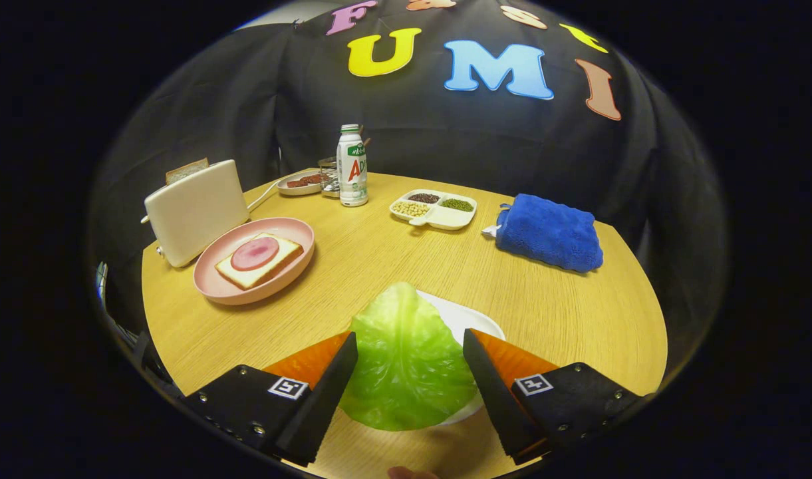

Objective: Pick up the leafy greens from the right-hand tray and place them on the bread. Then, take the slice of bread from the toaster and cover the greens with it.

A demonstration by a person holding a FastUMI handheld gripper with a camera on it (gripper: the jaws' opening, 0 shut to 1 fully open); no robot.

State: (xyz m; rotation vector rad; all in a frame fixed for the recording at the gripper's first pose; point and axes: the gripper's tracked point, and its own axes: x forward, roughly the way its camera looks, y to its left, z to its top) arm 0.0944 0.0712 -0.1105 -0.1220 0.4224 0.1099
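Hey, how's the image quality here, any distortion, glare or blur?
Gripper view: strong fisheye bend curves the table edge; lighting even, shadows soft; the lettuce leaf between the open gripper fingers looks sharp with mild sheen; the bottle beyond stays readable.

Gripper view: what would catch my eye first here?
The bright green leaf lies on a white tray between the gripper's open fingers. Beyond them to the left, a pink plate holds bread topped with a ham slice, beside a toaster.
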